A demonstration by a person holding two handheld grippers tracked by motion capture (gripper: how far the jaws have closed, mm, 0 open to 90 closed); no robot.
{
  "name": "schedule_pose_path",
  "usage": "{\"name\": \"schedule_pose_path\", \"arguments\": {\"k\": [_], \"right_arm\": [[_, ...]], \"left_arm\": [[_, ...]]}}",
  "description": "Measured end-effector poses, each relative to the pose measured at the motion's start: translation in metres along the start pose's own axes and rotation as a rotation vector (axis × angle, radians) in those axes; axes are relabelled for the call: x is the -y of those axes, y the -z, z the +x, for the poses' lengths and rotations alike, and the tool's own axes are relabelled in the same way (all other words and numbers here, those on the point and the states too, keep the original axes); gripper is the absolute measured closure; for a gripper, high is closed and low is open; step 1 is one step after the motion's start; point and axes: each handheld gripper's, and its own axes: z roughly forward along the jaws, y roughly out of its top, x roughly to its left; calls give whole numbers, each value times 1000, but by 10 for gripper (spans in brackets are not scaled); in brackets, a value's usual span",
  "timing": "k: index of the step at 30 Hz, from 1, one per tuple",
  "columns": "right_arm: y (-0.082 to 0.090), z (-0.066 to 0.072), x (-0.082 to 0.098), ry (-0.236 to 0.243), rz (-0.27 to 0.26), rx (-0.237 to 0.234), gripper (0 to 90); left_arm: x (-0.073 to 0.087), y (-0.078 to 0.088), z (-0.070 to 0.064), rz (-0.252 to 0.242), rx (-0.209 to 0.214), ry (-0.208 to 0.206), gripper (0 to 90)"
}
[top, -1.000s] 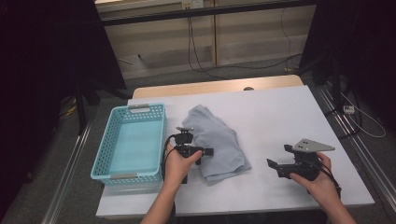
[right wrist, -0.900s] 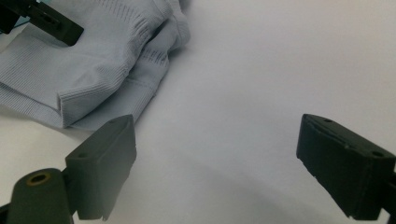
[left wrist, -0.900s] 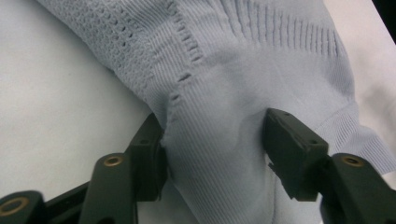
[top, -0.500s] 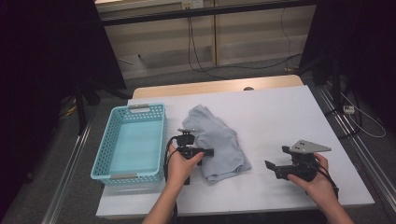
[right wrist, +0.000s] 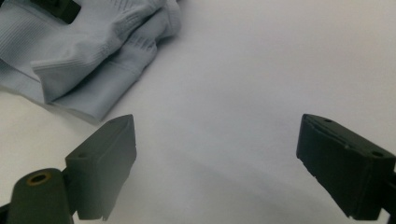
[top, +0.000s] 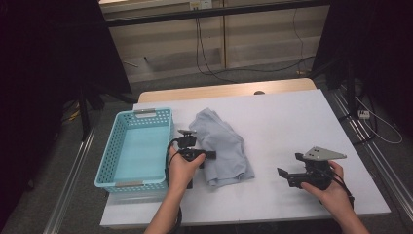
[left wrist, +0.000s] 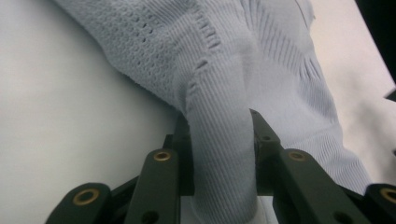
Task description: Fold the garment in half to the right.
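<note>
So far the left gripper (left wrist: 219, 154), whose jaws have just been closing, is clamped on a fold of the pale blue garment (top: 221, 146) between them, nothing lifted yet, while the right gripper (right wrist: 217, 163) stands apart, empty.

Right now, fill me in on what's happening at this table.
A person works with a hand-held gripper in each hand. The left gripper has just been closing its jaws on a fold of the pale blue knit garment, which lies crumpled on the white table beside a blue basket. The fold is pinched between the jaws. The right gripper hovers open over bare table, off to the garment's side, holding nothing.
</note>
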Motion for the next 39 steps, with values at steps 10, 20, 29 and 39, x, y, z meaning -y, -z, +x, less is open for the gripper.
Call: {"name": "schedule_pose_path", "arguments": {"k": [10, 20, 29, 39], "right_arm": [[-1, 1, 0, 2, 1, -1, 123], [-2, 1, -2, 4, -6, -3, 123], [-2, 1, -4, 1, -12, -6, 123], [3, -1, -7, -8, -31, -11, 115]], "left_arm": [[7, -8, -1, -9, -20, 3, 478], [10, -11, 3, -27, 3, 36, 556], [6, -16, 0, -4, 14, 63, 716], [-16, 0, -9, 63, 21, 57, 726]]}}
